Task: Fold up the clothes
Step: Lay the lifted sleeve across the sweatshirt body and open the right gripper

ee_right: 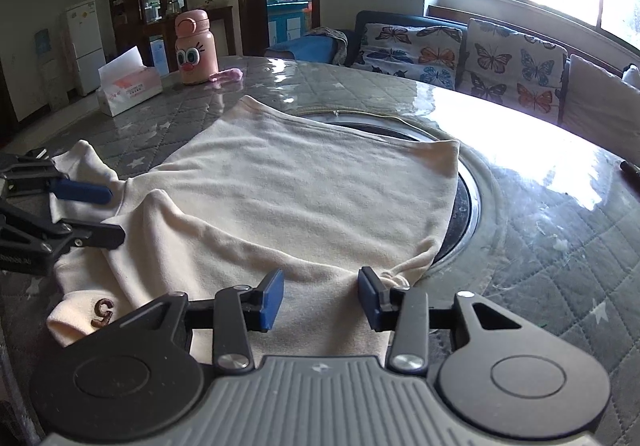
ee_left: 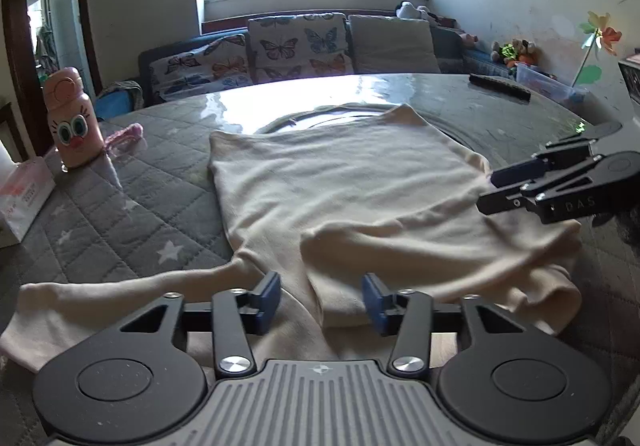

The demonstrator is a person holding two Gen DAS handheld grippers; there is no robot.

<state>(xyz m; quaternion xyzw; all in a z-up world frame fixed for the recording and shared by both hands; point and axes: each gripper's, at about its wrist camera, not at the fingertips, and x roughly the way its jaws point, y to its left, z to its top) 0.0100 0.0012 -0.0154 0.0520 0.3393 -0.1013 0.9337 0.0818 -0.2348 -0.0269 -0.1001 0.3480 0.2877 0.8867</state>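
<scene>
A cream long-sleeved top (ee_left: pixel 340 182) (ee_right: pixel 304 186) lies spread on the round table, hem towards the far side. One sleeve (ee_left: pixel 100 294) trails off to the left, and the other is folded across the near part. My left gripper (ee_left: pixel 320 300) (ee_right: pixel 108 214) hangs low over the near edge, its blue pads apart, with a fold of cloth lying between them unpinched. My right gripper (ee_right: pixel 320 296) (ee_left: pixel 488 190) is at the garment's right near corner, jaws likewise apart over the cloth. Its right pad touches a bunched bit of fabric. A brown "5" (ee_right: pixel 102 312) shows on the collar end.
The table (ee_left: pixel 132 182) (ee_right: pixel 560 246) has a grey quilted star cover under a glossy sheet, with a round turntable (ee_right: pixel 466 198) under the top's far part. A pink bottle (ee_left: pixel 72 118) (ee_right: pixel 196 50) and tissue pack (ee_left: pixel 20 202) (ee_right: pixel 128 86) stand left. A dark remote (ee_left: pixel 500 86) lies far right.
</scene>
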